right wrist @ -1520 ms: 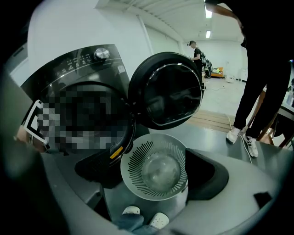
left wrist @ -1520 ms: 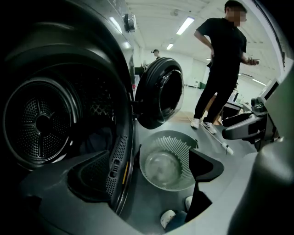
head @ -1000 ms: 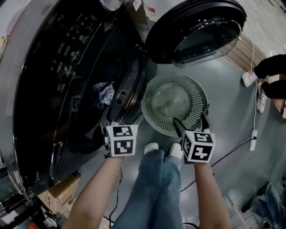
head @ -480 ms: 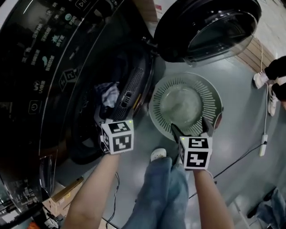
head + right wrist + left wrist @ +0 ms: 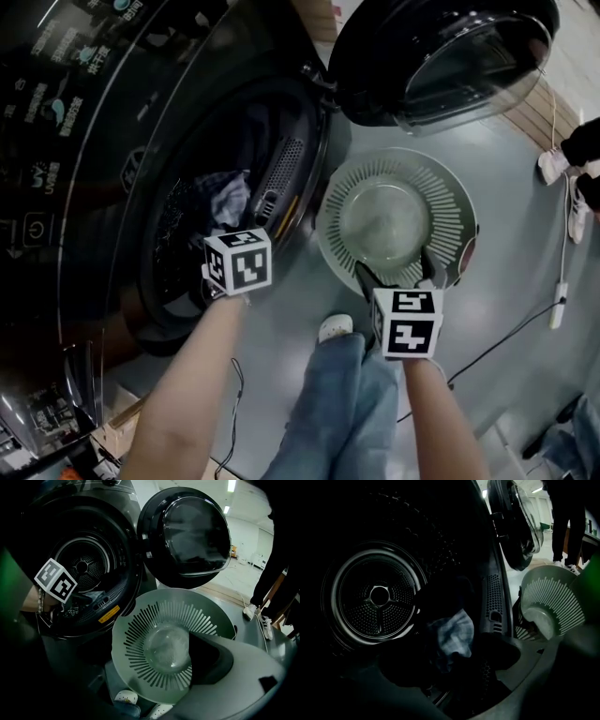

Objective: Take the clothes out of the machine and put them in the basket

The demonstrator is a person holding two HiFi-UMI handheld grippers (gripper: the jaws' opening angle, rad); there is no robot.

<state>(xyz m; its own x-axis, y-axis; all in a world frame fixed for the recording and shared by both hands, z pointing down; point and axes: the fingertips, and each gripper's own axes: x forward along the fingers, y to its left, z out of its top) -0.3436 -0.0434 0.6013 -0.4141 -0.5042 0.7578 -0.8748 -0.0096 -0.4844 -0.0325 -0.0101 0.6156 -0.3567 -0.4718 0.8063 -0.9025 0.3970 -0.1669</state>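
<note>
A blue-and-white checked cloth [image 5: 228, 197] [image 5: 452, 637] lies on dark clothes at the front of the washing machine's drum [image 5: 379, 596]. My left gripper [image 5: 223, 246] [image 5: 457, 681] reaches into the drum mouth just short of the cloth. Its jaws are closing, with the clothes ahead between them but not pressed. The round green slatted basket [image 5: 452, 202] [image 5: 140, 639] stands on the floor below the door and holds nothing. My right gripper [image 5: 398, 274] [image 5: 154, 672] hangs open and empty over the basket's near rim.
The machine's door [image 5: 441, 56] stands swung open above the basket. My jeans and white shoe [image 5: 335, 327] are just below the grippers. A bystander's shoes [image 5: 553, 167] and a cable with a power strip [image 5: 560, 309] are at the right; a cardboard box [image 5: 122, 422] sits bottom left.
My left gripper has pushed forward and down into the drum mouth towards the checked cloth. The right gripper has sunk a little over the basket's near rim.
</note>
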